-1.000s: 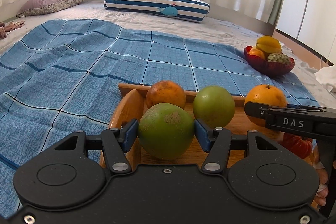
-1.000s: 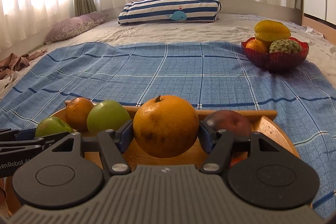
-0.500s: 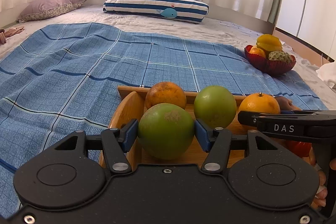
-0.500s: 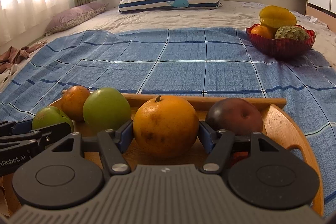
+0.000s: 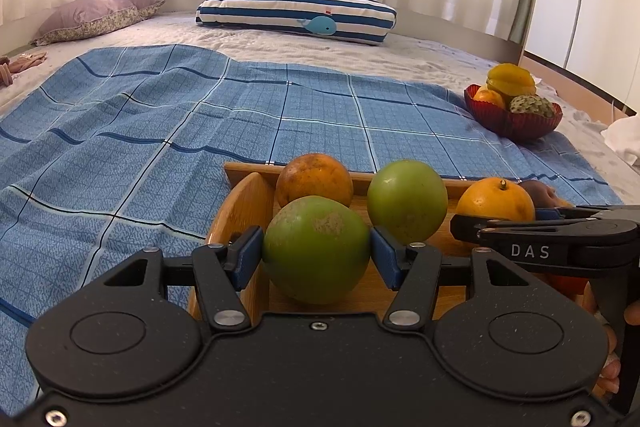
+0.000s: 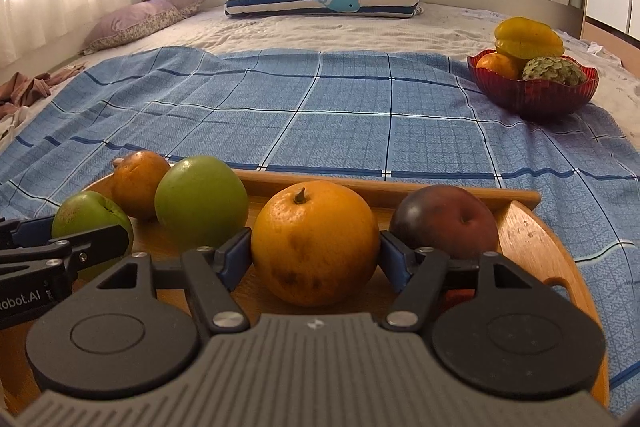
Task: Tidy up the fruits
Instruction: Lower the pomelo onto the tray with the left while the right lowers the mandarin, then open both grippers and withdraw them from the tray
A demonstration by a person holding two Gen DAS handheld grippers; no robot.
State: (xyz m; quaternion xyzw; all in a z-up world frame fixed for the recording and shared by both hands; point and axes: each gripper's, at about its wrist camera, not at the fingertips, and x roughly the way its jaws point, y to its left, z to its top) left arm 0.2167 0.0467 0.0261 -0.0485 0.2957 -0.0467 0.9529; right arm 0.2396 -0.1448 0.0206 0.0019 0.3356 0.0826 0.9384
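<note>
A wooden tray (image 5: pixel 240 203) (image 6: pixel 532 239) lies on a blue checked cloth at the near edge. My left gripper (image 5: pixel 316 251) is shut on a speckled green fruit (image 5: pixel 316 247), also seen in the right wrist view (image 6: pixel 86 215). My right gripper (image 6: pixel 316 247) is shut on an orange (image 6: pixel 316 239), which also shows in the left wrist view (image 5: pixel 496 199). On the tray behind sit a second green fruit (image 5: pixel 406 197) (image 6: pixel 200 199), a dull orange (image 5: pixel 314 177) (image 6: pixel 138 183) and a dark red apple (image 6: pixel 444 219).
A red bowl (image 5: pixel 514 123) (image 6: pixel 532 95) with a starfruit, an orange and a custard apple stands at the far right of the blue cloth (image 5: pixel 200 131). A striped whale pillow (image 5: pixel 296 13) and a purple pillow (image 6: pixel 140 21) lie beyond it.
Both grippers have sunk and pitched slightly with their fruits; the tray and its other fruits show fuller in both views. The grips are unchanged.
</note>
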